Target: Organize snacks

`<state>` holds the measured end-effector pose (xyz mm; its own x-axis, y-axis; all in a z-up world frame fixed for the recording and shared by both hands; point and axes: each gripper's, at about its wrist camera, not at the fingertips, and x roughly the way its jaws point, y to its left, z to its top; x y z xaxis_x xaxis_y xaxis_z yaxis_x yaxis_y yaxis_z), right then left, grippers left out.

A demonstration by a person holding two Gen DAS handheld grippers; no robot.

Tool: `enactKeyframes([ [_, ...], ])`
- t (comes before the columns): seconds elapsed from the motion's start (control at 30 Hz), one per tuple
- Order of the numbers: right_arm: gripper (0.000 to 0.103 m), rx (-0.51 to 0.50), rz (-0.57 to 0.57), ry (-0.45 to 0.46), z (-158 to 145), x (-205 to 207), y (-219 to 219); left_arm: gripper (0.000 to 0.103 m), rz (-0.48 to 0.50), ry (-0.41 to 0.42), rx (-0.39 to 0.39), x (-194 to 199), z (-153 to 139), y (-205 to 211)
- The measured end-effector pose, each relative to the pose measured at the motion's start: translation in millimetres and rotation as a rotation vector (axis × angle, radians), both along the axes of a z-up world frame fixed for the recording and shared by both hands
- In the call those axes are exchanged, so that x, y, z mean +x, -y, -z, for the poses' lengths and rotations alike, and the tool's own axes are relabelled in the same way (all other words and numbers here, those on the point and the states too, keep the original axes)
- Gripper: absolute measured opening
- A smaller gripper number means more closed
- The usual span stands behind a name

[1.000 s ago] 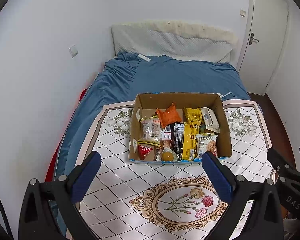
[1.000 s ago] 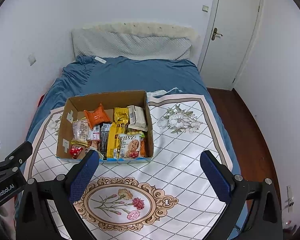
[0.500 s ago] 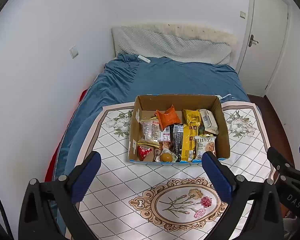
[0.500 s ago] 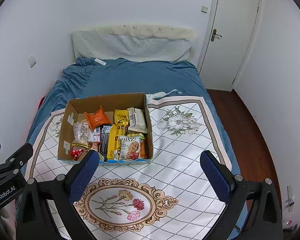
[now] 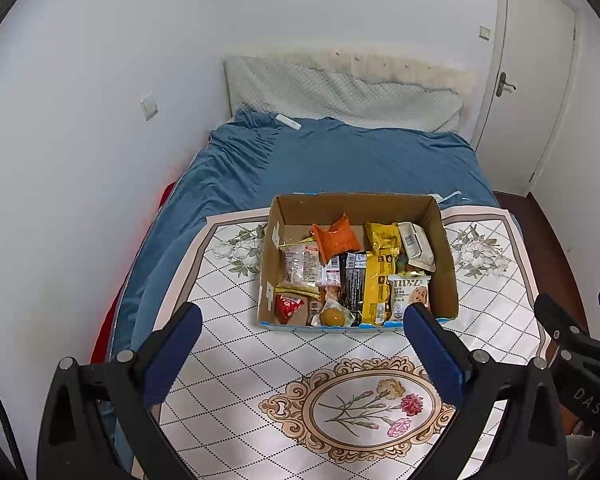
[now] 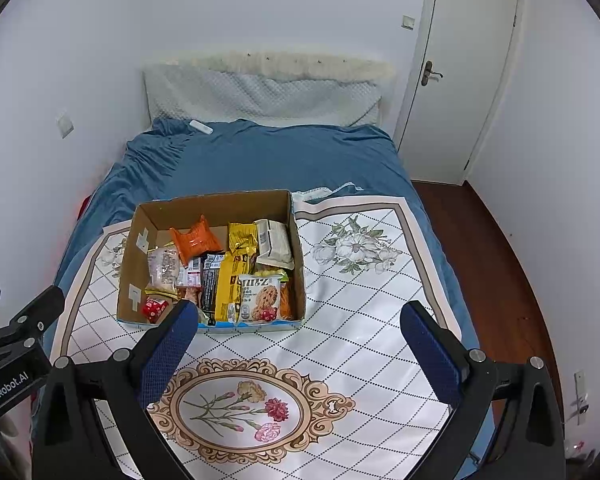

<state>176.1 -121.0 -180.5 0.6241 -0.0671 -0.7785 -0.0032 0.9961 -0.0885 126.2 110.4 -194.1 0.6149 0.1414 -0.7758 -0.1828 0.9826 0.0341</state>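
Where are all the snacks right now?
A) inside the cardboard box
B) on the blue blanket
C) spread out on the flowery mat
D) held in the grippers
A: the snack packets, like the orange packet and the cookie packet, all sit inside the cardboard box, while the left gripper and the right gripper are open and hold nothing.

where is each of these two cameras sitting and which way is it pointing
Left wrist: on the left gripper, facing the snack box on the patterned cloth; own open blue fingers show, with the right gripper at the right edge.
Right wrist: on the right gripper, facing the cloth right of the box; left gripper at the left edge.
Shared: box, cloth, blue bed, door.
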Motion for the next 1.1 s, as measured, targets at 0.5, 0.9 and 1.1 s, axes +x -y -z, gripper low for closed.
enactKeyframes([
  [0.5, 0.103, 0.003, 0.000, 0.002, -4.3, 1.9, 1.8, 0.103, -0.004, 0.004, -0.002, -1.3, -1.6, 0.6],
  [0.9, 0.103, 0.001, 0.004, 0.003, -4.4, 0.2, 1.7, 0.103, 0.003, 0.005, -0.003, -1.2, -4.3, 5.2],
  [1.1, 0.103, 0.000, 0.001, 0.000, -6.0, 1.1, 1.6, 0.103, 0.007, -0.004, -0.007, -0.6, -2.3, 7.4],
])
